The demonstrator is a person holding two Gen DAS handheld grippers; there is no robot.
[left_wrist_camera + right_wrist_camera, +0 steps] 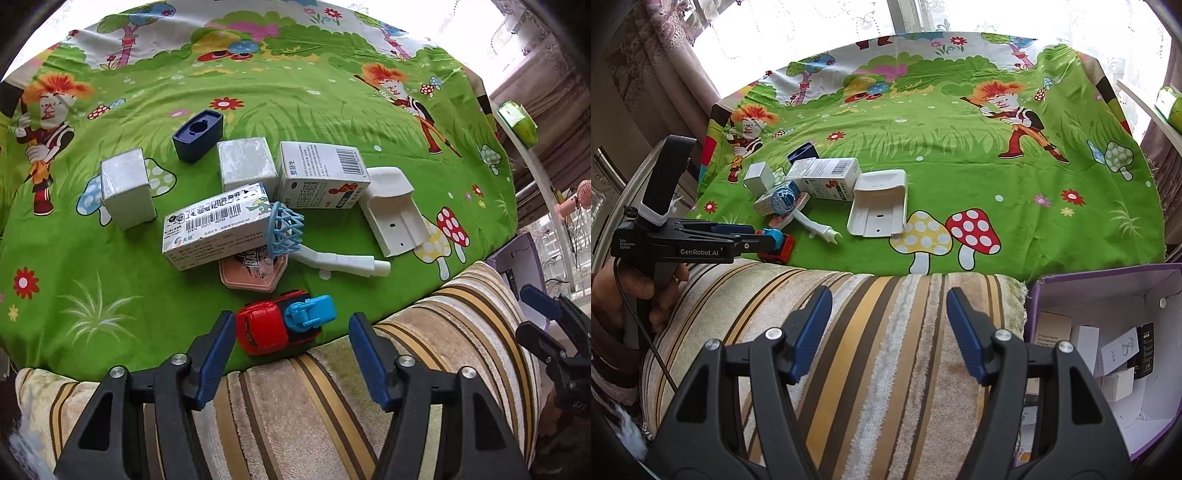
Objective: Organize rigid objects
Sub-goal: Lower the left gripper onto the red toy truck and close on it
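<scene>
We see the left tongs [291,328] spread, with a red and blue toy car [282,322] between the blue pads, which do not press on it. The car sits at the near edge of the desk, on a green cartoon cloth [332,122], just above a striped cushion [314,398]. Behind the car lies a cluster of things: a barcoded carton [214,229] leaning on a pink hexagonal board [255,273], a blue toy hoop [286,230] on a white stem [343,262], a second printed carton [321,175], two plain white boxes [127,188], a dark blue cap [198,134] and a white plastic holder [395,214]. The right tongs [884,332] hang spread and empty over the striped cushion, well apart from the cluster. Off the desk's near right corner stands a purple box [1108,273] with small cartons inside. A hand [639,291] grips the left tool's handle.
</scene>
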